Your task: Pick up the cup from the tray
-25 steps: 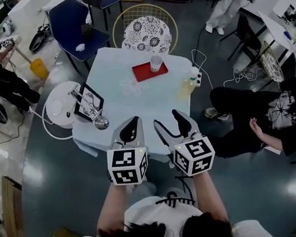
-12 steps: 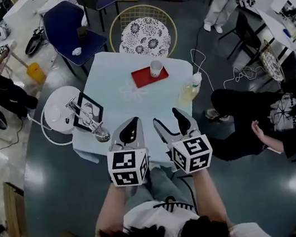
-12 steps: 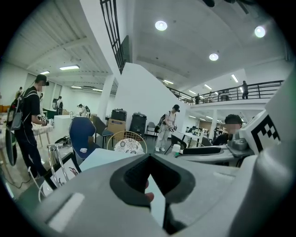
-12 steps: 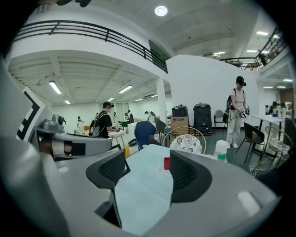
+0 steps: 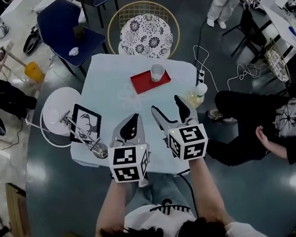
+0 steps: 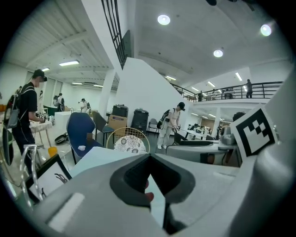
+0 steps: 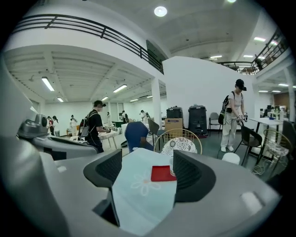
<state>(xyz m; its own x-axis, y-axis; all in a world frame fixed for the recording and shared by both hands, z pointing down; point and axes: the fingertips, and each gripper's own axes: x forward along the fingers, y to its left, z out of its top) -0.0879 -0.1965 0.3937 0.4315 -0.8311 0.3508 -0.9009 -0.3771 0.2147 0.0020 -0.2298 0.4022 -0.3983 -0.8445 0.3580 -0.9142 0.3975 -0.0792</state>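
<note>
A white cup [image 5: 157,72] stands upright on the right end of a small red tray [image 5: 146,81], at the far side of a pale blue table [image 5: 112,103]. Both grippers hover over the table's near edge, well short of the tray. My left gripper [image 5: 131,121] is shut, its jaw tips meeting with nothing held [image 6: 149,156]. My right gripper [image 5: 168,107] is open and empty. In the right gripper view the tray [image 7: 162,173] shows between the jaws [image 7: 148,170], and the cup [image 7: 171,166] peeks out at the edge of the right jaw.
A framed picture [image 5: 85,122] and a metal stand [image 5: 83,138] sit at the table's left edge. A bottle of yellowish liquid [image 5: 196,95] is at its right edge. Beyond the table are a wicker chair [image 5: 146,32] and a blue chair [image 5: 66,23]. A person [image 5: 273,121] sits on the floor to the right.
The head view has shifted and the table now lies nearer to both grippers. The grippers kept their states: left shut, right open. The cup and tray have not moved.
</note>
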